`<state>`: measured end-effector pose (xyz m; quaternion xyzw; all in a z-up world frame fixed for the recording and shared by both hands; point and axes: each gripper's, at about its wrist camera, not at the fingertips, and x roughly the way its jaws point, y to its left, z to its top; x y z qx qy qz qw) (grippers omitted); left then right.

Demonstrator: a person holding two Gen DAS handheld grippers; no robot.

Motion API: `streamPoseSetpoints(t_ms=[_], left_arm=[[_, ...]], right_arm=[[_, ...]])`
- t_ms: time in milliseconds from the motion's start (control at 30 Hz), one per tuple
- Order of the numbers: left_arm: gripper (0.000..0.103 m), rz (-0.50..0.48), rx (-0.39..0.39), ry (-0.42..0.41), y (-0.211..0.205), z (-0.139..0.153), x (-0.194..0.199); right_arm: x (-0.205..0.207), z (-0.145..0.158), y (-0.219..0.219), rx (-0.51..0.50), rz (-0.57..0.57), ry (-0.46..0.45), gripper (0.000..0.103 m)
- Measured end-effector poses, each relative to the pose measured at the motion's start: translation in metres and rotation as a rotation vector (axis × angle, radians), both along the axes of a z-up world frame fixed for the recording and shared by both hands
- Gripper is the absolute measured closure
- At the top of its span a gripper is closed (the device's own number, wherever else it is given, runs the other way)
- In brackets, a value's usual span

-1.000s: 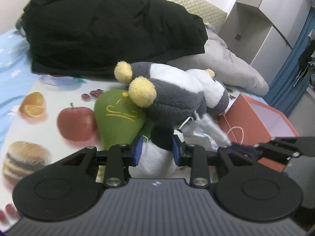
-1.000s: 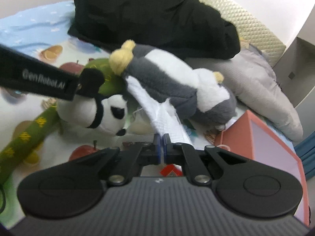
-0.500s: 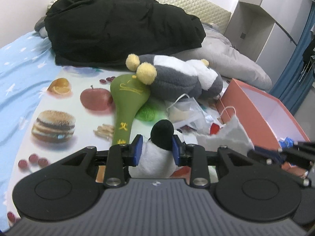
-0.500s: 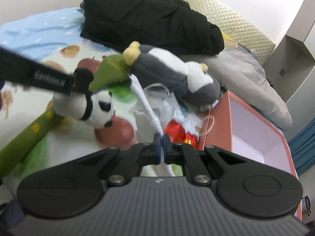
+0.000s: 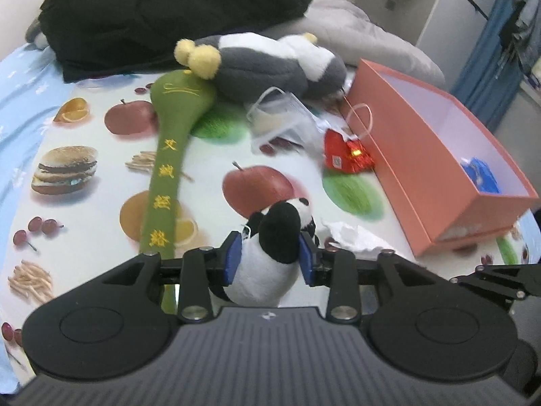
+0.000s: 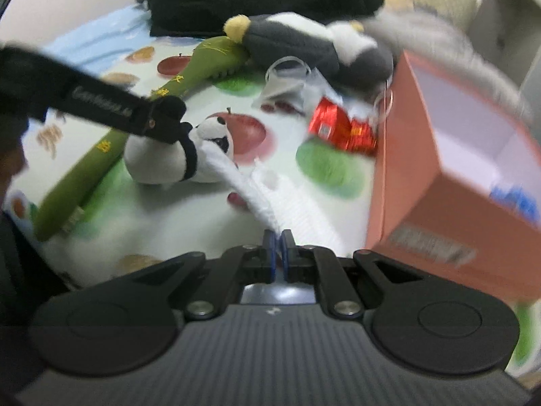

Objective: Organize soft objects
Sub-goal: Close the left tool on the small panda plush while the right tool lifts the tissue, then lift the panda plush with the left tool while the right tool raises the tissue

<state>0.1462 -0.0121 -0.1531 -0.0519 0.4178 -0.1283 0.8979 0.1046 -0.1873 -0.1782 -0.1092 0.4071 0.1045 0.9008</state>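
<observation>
The left gripper (image 5: 270,258) has the small panda plush (image 5: 274,253) between its blue pads (image 5: 232,260); its jaws are opening, and the pads sit at the toy's flanks, still seeming to touch it. From this camera only the panda's back and black ear show; its face is turned away. In the right wrist view the same panda (image 6: 175,159) hangs from the left gripper's black finger above the printed bedspread (image 6: 152,223).

The right gripper (image 6: 279,247) is nearly pressed together, pinching the end of a white ribbed cloth (image 6: 250,189), and its jaws are just beginning to open. The cloth runs from the pads up toward the panda's head; motion blur makes it hard to tell whether the two touch. In the left wrist view only a crumpled white bit of it (image 5: 355,237) peeks out beside the right pad.

Farther out on the spread lies a long green plush mallet (image 5: 165,172) with yellow characters, its lower end hidden behind the gripper body. Toward the right edge of the bed stands an open orange box (image 5: 426,155), holding something blue (image 5: 480,174) that is too blurred to identify. Beside its near wall lies a red foil packet (image 5: 345,152), then a clear plastic bag (image 5: 280,115). Beyond these a grey-and-white plush (image 5: 270,57) with yellow tips rests on the mallet's head. At the head of the bed sit a heap of black clothing (image 5: 169,13), cut off at the top, and a grey pillow (image 5: 372,37).
</observation>
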Motion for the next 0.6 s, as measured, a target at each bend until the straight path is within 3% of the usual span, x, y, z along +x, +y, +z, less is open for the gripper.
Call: streamPoseSetpoints(t_ms=[33,100,200,400,600], left_arm=[[0.057,-0.012,0.004,-0.001,-0.001,0.001,-0.003],[0.049,-0.035,-0.007,-0.002,-0.002,0.002,-0.007],[0.041,-0.063,0.004,-0.001,-0.002,0.004,-0.011],[0.036,-0.134,0.048,0.014,-0.006,0.000,-0.015],[0.034,-0.197,0.090,0.031,-0.014,-0.006,-0.017]], right_arm=[[-0.001,0.000,-0.005,0.048,-0.013,0.010,0.092],[-0.009,0.000,-0.012,0.127,-0.034,0.021,0.069],[-0.016,0.001,-0.019,0.224,-0.041,0.016,0.050],[-0.011,-0.001,-0.023,0.263,-0.054,-0.005,0.045],[0.016,-0.023,-0.016,0.185,-0.061,-0.002,0.045]])
